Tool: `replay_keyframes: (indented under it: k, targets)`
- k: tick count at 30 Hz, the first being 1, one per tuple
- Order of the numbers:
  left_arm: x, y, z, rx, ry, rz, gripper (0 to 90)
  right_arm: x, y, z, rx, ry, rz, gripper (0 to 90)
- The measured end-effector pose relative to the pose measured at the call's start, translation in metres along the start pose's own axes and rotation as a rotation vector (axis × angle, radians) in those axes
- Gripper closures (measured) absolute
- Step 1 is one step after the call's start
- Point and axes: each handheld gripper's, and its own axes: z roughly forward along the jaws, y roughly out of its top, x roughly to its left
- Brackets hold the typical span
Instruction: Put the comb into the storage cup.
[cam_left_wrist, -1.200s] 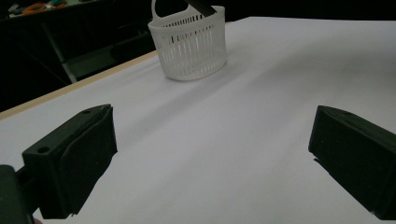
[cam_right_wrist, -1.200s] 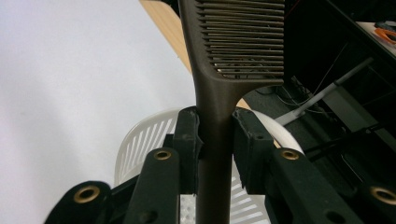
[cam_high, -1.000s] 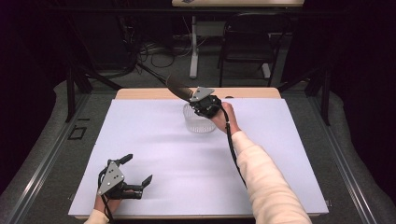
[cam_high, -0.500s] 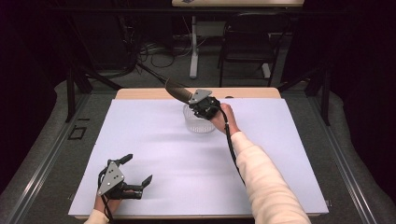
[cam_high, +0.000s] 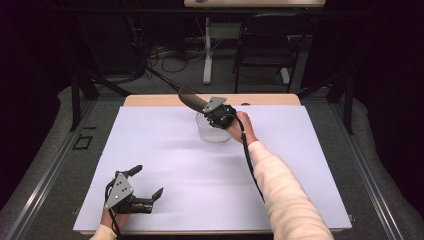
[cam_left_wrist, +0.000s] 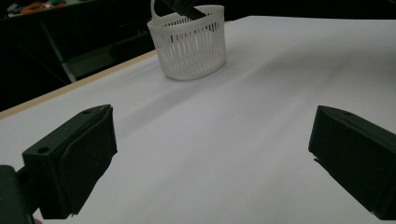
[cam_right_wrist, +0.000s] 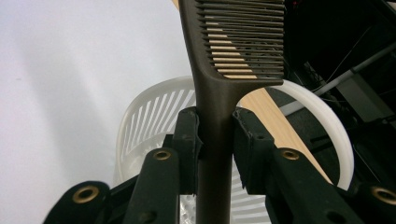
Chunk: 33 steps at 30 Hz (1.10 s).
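The right gripper (cam_high: 212, 107), arm stretched to the table's far side, clamps a dark comb (cam_right_wrist: 219, 93) above the white basket (cam_high: 212, 132). The right gripper view reveals the comb's teeth. The left gripper (cam_high: 142, 187) rests near left, jaws apart.

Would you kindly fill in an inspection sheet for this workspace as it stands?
Surface: white sheet over a wooden table.
Job's things: brown comb above a white slotted basket.
Clutter: nothing seen.
Grippers: right gripper shut on the comb's handle; left gripper open near the table's front edge.
Cables: black cable along the right forearm.
Surroundings: chair and table legs behind, dark room.
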Motion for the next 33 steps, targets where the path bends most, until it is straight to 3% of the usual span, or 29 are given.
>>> replay_keyframes:
  k: [21,31,33]
  targets:
    - [0.000,0.000,0.000,-0.001,-0.001,0.002,1.0,0.002,-0.004,0.008,0.021,0.010,-0.011,72.0]
    - [0.000,0.000,-0.001,-0.004,0.001,0.004,1.0,0.002,-0.008,0.010,0.033,0.009,-0.004,71.9]
    - [0.000,0.000,-0.001,-0.005,0.001,0.001,1.0,0.003,-0.009,0.010,0.027,0.010,0.014,68.6]
